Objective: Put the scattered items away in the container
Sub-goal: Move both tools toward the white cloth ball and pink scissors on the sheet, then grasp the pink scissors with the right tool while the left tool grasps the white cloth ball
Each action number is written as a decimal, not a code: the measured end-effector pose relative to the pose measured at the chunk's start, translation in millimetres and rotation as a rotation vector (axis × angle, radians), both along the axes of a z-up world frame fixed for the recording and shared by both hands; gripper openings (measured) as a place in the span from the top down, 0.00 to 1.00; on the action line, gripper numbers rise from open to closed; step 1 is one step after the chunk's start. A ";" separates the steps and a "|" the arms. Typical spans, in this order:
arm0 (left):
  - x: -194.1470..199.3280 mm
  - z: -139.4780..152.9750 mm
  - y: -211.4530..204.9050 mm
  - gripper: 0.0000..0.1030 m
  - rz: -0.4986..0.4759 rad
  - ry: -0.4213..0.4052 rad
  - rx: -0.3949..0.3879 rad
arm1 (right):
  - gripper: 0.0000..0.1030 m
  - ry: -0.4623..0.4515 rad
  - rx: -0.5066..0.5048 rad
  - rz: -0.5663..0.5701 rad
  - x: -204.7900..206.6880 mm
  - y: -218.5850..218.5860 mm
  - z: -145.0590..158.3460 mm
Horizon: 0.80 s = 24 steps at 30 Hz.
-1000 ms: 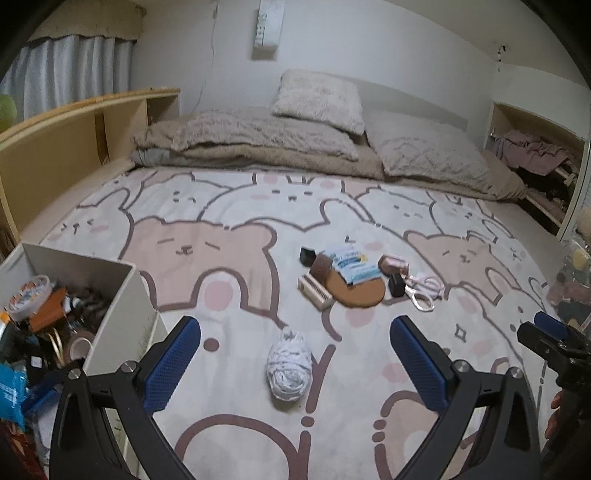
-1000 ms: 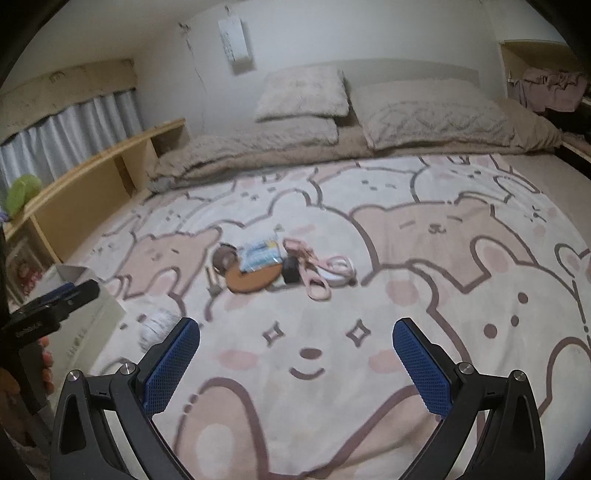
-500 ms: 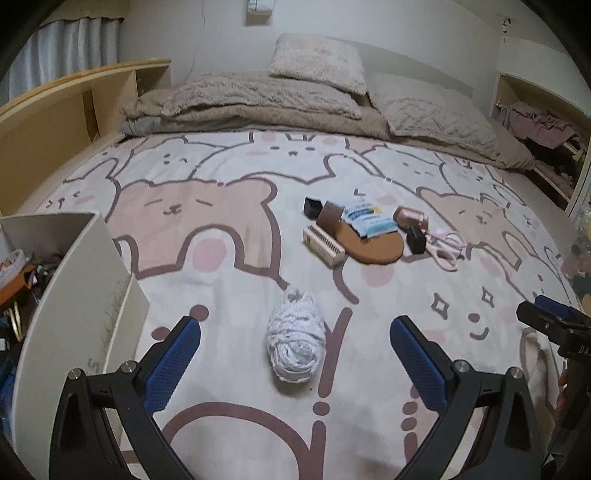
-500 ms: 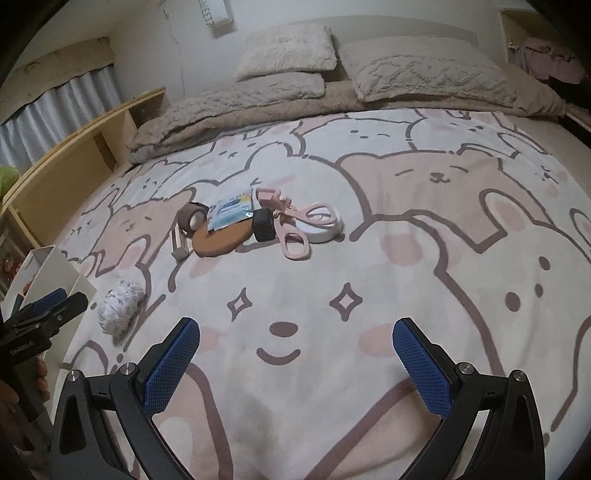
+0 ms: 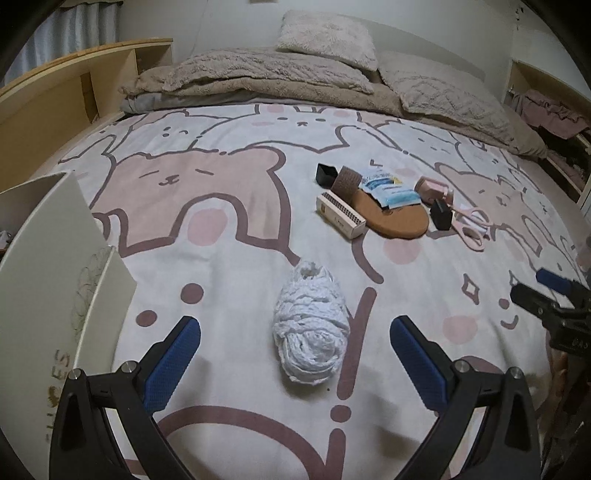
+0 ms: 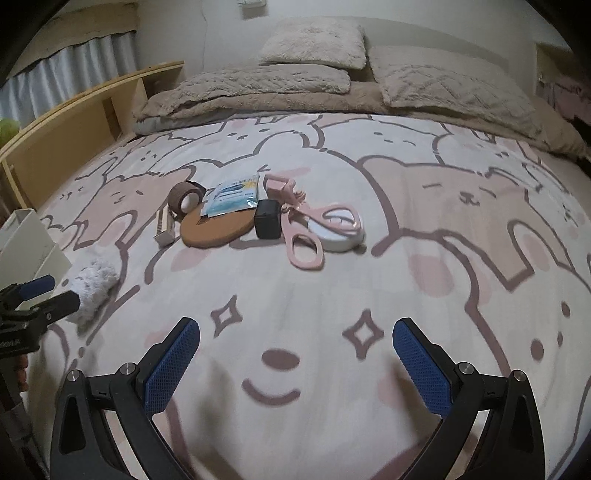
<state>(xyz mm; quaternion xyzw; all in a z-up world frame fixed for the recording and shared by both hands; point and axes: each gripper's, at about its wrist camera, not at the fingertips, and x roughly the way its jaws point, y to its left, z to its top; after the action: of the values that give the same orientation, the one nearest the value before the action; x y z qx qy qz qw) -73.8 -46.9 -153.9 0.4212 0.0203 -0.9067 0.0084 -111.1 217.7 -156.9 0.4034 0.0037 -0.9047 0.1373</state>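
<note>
At twelve o'clock of the wide-open left hand-held gripper [image 5: 295,354], the yarn ball [image 5: 312,332] is approached; closing around it is judged next.

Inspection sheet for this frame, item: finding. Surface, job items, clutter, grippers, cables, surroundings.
Surface: bear-print bedspread, items lying loose on it.
Job's things: white yarn ball lies apart, in front of the left gripper; cluster of pink scissors, tape roll, cork mat, blue packet, black box, comb box; white container at left.
Clutter: nothing seen.
Grippers: left open, empty; right gripper open, empty.
Cables: thin cord on wall.
Surroundings: pillows, wooden shelf.
</note>
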 end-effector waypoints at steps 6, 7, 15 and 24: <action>-8.4 -14.6 0.9 0.00 0.018 -0.034 -0.005 | 0.00 0.016 0.078 0.039 -24.2 -11.1 -1.0; -9.7 -16.6 1.0 0.00 0.019 -0.040 -0.003 | 0.00 0.013 0.086 0.033 -28.5 -11.4 -1.5; -17.4 -31.9 4.8 0.00 0.025 -0.082 -0.001 | 0.00 -0.001 0.090 -0.013 -58.7 -0.9 -4.7; -21.5 -41.2 7.3 0.00 0.021 -0.105 -0.005 | 0.00 -0.079 0.092 -0.009 -86.1 -0.3 -23.3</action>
<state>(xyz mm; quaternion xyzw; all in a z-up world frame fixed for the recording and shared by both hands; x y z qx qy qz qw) -95.3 -39.6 -195.1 0.4681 0.0219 -0.8832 0.0199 -197.2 217.5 -180.2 0.4445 0.0380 -0.8876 0.1146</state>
